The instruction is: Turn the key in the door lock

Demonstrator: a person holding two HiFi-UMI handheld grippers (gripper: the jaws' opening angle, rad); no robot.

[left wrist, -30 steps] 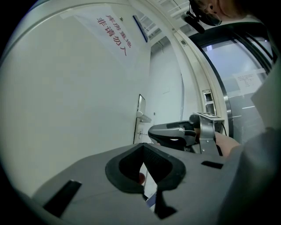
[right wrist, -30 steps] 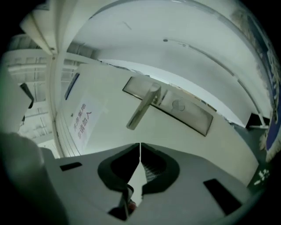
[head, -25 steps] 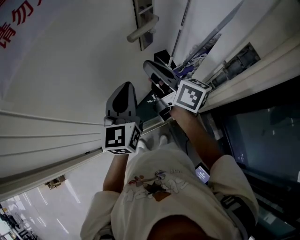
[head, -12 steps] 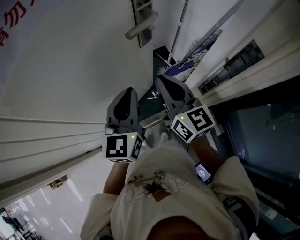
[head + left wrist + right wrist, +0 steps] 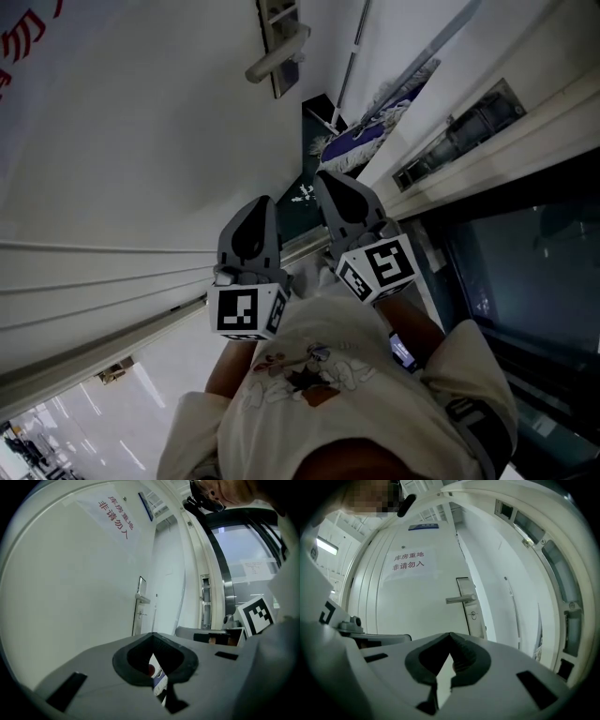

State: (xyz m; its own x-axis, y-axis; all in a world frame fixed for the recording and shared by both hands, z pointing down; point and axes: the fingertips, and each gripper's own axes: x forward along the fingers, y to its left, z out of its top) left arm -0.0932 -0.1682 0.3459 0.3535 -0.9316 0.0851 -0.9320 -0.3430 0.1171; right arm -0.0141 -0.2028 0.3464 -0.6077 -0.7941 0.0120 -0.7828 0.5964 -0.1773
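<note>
Nearby, a mop (purple-and-white) rests beside the door.

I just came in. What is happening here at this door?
A person stands before a white door, with a gripper in each hand. The left gripper and the right gripper are both shut, empty and held short of the door. Neither touches the lever handle or the lock below it.

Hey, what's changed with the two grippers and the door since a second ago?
The right gripper drew back from the door handle toward the person's body and rolled. The left gripper slid slightly back too. Nothing was gripped or released; both grippers are shut and empty. The door handle and the mop stayed put.
</note>
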